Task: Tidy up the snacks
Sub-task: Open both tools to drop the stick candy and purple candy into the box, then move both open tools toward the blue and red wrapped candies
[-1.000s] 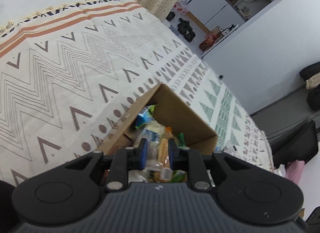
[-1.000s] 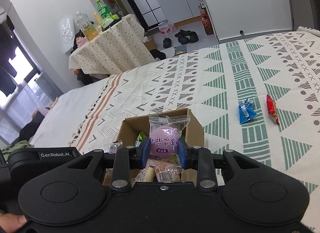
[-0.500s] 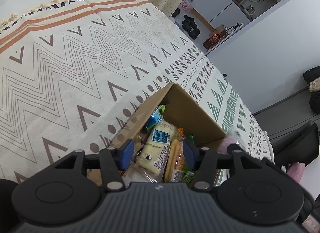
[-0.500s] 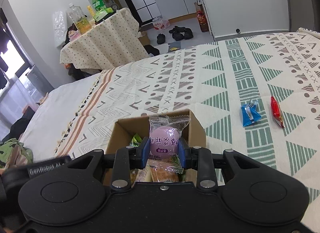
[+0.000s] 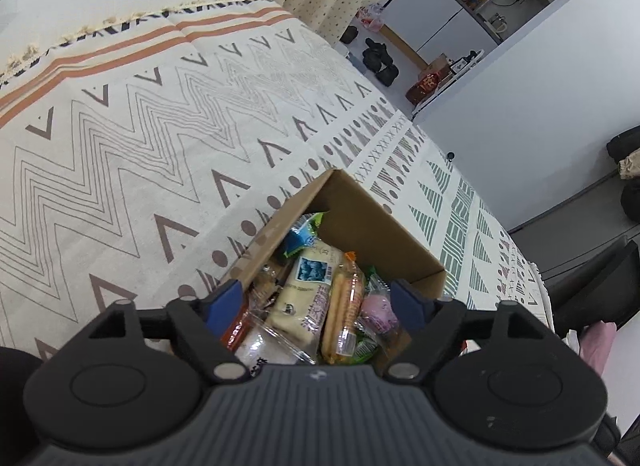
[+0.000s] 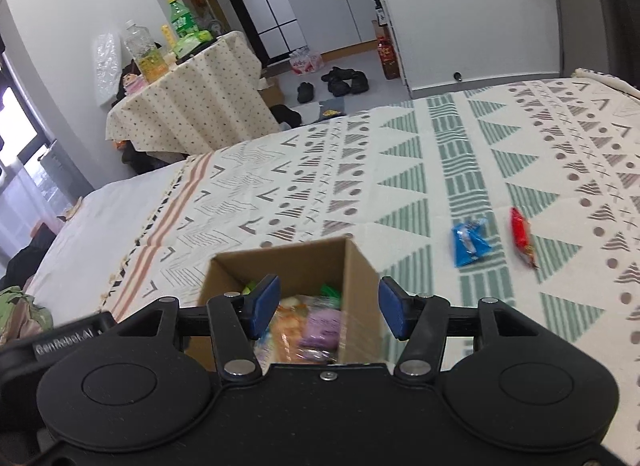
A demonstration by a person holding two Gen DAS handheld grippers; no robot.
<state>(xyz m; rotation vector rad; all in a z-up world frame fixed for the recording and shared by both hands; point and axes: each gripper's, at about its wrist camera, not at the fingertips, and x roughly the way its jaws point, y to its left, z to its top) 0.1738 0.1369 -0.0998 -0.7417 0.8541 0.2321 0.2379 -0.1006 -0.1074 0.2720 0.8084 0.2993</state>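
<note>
Right wrist view: right gripper (image 6: pixel 327 308) opening, nothing clamped, poised over cardboard box (image 6: pixel 280 262) with pink packet (image 6: pixel 320 330) dropped inside. Left gripper (image 5: pixel 320 302) likewise opening, empty, above same box. At two o'clock: blue packet (image 6: pixel 470 242), red packet (image 6: pixel 522 236) loose on patterned blanket (image 6: pixel 400 169). Risk: snagging box wall, tipping it. Nothing blocking those packets.

Bright even daylight, soft shadows, fisheye-bent edges, right view motion-blurred

Left gripper (image 5: pixel 320 304), right gripper (image 6: pixel 328 304) opening, apparently empty.
</note>
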